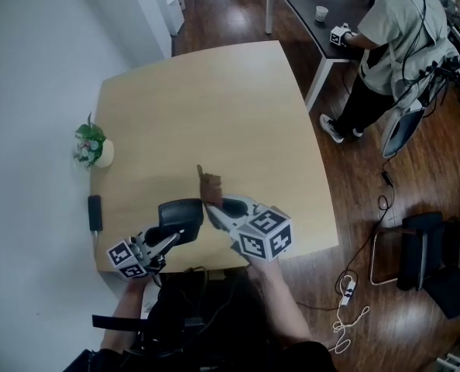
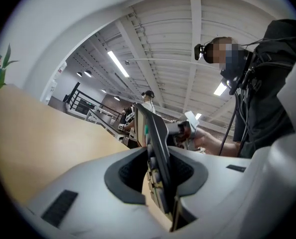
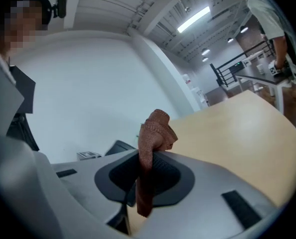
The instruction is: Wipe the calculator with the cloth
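Observation:
A dark calculator [image 1: 181,212] is held edge-up just above the near part of the wooden table [image 1: 214,107], with my left gripper [image 1: 168,235] shut on its lower end. In the left gripper view the calculator [image 2: 157,148] stands edge-on between the two pads, keys facing left. My right gripper [image 1: 218,206] is shut on a brown cloth [image 1: 210,183], whose bunched end sticks out past the fingertips, just right of the calculator's top edge. In the right gripper view the cloth [image 3: 152,138] hangs pinched between the pads, and the calculator [image 3: 119,147] shows behind to the left.
A small plant in a white pot [image 1: 92,144] and a black flat device [image 1: 95,212] sit at the table's left edge by the wall. Another person [image 1: 396,37] stands at a dark desk [image 1: 307,6] at the far right. A chair [image 1: 427,258] and cables lie on the floor to the right.

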Available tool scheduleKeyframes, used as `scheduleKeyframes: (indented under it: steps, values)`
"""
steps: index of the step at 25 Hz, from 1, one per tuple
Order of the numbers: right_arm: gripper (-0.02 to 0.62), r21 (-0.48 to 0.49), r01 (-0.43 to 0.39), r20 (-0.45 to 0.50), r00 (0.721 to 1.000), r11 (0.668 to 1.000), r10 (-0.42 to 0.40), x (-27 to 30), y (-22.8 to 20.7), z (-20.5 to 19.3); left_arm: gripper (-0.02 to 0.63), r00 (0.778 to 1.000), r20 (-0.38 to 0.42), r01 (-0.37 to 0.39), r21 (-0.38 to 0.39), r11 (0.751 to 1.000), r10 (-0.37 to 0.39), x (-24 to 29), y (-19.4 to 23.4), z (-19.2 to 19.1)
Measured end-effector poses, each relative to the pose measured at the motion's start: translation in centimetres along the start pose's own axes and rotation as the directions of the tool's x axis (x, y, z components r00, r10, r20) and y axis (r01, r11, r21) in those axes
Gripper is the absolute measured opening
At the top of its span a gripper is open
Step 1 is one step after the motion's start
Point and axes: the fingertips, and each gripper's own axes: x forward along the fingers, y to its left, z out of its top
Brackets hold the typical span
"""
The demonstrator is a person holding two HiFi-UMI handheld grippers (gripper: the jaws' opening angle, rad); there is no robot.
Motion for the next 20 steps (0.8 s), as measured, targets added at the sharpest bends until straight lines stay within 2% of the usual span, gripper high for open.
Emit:
scheduleKeyframes:
  steps: [2, 4, 6, 8, 11, 14, 17, 20]
  values:
    - [0.066, -0.056, -0.116, 0.029, 0.993, 0.992, 0.118, 0.9, 4.5, 2.3, 0.086, 1.0, -0.03, 0.003, 0.019, 1.0, -0.002, 0.5, -0.1, -0.5]
    - [0.066, -0.135, -0.205, 0.01, 0.978, 0.969, 0.208, 2.2, 8.6, 3.3, 0.086, 0.999, -0.053, 0.01, 0.038, 0.999, -0.008, 1.0, -0.3, -0.8]
    - [0.067, -0.2, -0.236, -0.048, 0.972, 0.951, 0.232, 3.7, 10.5, 2.6, 0.086, 0.999, -0.05, 0.018, 0.043, 0.999, -0.016, 1.4, -0.5, -0.6]
    - [0.067, -0.218, -0.22, -0.099, 0.974, 0.951, 0.202, 4.7, 9.8, 1.2, 0.086, 0.999, -0.024, 0.023, 0.034, 0.999, -0.022, 1.4, -0.8, 0.0]
    - [0.069, -0.164, -0.165, -0.091, 0.984, 0.973, 0.151, 4.3, 6.8, 0.3, 0.086, 1.0, 0.026, 0.017, 0.002, 1.0, -0.017, 0.8, -0.5, 0.9]
    - [0.069, -0.096, -0.072, -0.096, 0.993, 0.993, 0.063, 3.1, 1.9, -1.0, 0.086, 0.997, 0.076, 0.004, -0.031, 1.0, -0.001, -0.3, 0.0, 1.6]
    - [0.067, -0.044, 0.045, -0.162, 0.985, 0.998, -0.052, 1.8, -3.3, -3.7, 0.086, 0.991, 0.134, 0.015, -0.067, 0.998, -0.006, -1.1, 0.4, 2.3]
    - [0.066, 0.001, 0.098, -0.135, 0.986, 0.995, -0.097, 0.2, -4.9, -3.8, 0.087, 0.99, 0.138, 0.009, -0.064, 0.998, 0.0, -1.0, 0.9, 2.6]
